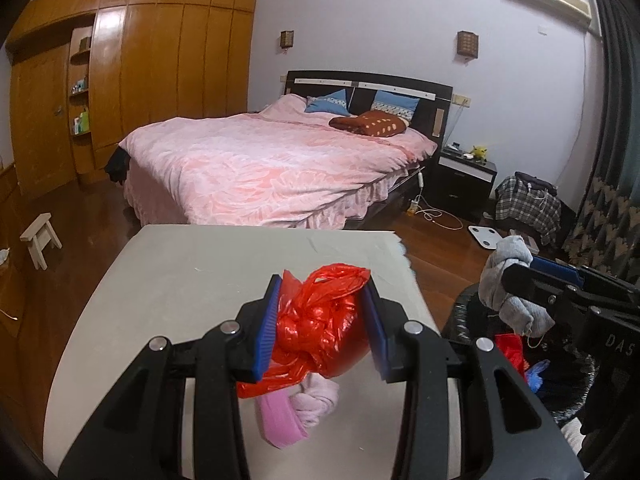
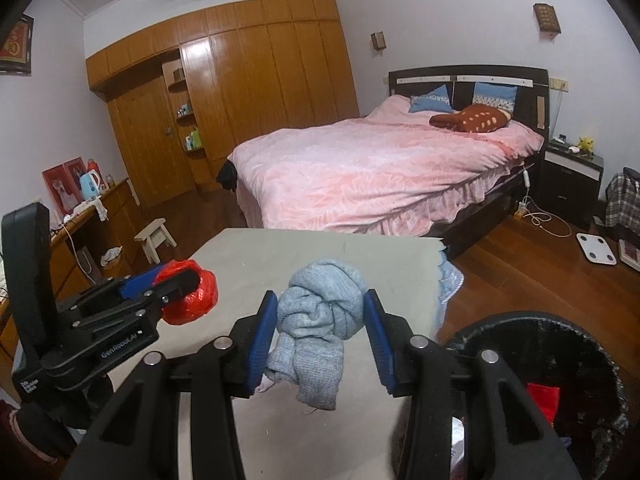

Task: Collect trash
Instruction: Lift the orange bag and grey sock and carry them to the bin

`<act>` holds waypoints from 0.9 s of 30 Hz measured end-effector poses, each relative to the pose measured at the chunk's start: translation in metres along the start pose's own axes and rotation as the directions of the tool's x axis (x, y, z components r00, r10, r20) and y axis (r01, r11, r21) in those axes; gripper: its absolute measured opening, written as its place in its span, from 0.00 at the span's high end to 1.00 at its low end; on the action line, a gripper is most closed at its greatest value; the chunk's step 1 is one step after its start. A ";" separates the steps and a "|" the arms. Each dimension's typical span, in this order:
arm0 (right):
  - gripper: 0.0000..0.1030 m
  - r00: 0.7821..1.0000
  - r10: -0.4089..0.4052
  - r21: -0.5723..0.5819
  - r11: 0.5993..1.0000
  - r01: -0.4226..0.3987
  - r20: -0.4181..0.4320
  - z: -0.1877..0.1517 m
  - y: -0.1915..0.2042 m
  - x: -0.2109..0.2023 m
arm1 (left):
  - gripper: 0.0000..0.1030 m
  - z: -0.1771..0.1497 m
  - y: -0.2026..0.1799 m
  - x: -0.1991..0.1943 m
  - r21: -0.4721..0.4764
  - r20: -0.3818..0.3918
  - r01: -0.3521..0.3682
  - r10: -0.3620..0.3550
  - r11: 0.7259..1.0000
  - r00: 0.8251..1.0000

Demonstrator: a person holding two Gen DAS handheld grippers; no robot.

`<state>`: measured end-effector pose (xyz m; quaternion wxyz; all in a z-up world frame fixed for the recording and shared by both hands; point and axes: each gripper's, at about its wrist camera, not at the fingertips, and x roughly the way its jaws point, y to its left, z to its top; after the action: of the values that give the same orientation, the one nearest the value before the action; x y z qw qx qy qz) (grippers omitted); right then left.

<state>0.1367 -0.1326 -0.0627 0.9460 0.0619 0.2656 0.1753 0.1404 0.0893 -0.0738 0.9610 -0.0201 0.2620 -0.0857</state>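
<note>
Left gripper [image 1: 322, 320]: jaws partly closed, pressing both sides of a crumpled red plastic bag [image 1: 324, 320], lifted clear above the grey table [image 1: 168, 280]. A pale pink cloth [image 1: 304, 408] hangs beneath the bag (whether clamped or merely caught in it cannot be told). Risk: it may slip free and fall to the table or floor before the bin.

Right gripper [image 2: 320, 328]: jaws partly closed on a knotted grey-blue sock bundle [image 2: 320, 320], also above the table. Risk: its loose tail dangles and could snag the bin's rim.

Black-lined trash bin [image 2: 560, 360]: right of the table, well filled; red and blue items show inside. Its base and far side are cut off, and its depth is unreadable.
</note>
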 end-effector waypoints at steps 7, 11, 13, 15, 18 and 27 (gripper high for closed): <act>0.57 0.999 -0.018 0.008 1.000 0.017 0.031 -0.004 -0.009 -0.029 | 0.63 0.003 -0.026 -0.020 0.033 0.029 0.029 -0.030 0.999 0.999; 0.57 0.999 -0.029 0.018 0.999 0.029 0.042 -0.007 -0.015 -0.044 | 0.63 0.005 -0.041 -0.026 0.044 0.035 0.044 -0.045 0.998 0.998; 0.57 0.998 -0.037 0.024 0.999 0.036 0.047 -0.008 -0.019 -0.050 | 0.63 0.006 -0.048 -0.029 0.048 0.037 0.053 -0.055 0.997 0.998; 0.57 0.997 -0.047 0.029 0.999 0.045 0.055 -0.009 -0.023 -0.056 | 0.63 0.006 -0.056 -0.031 0.052 0.040 0.063 -0.065 0.997 0.997; 0.57 0.996 -0.063 0.039 0.997 0.060 0.064 -0.010 -0.029 -0.066 | 0.63 0.006 -0.065 -0.033 0.058 0.041 0.075 -0.077 0.996 0.996; 0.57 0.987 -0.128 0.041 0.991 0.125 0.095 -0.014 -0.050 -0.095 | 0.63 0.007 -0.101 -0.038 0.096 0.044 0.129 -0.134 0.987 0.990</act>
<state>0.0687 -0.2132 -0.0391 0.9658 0.0701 0.2256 0.1071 0.0964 -0.0038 -0.0404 0.9595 0.0054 0.2316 -0.1604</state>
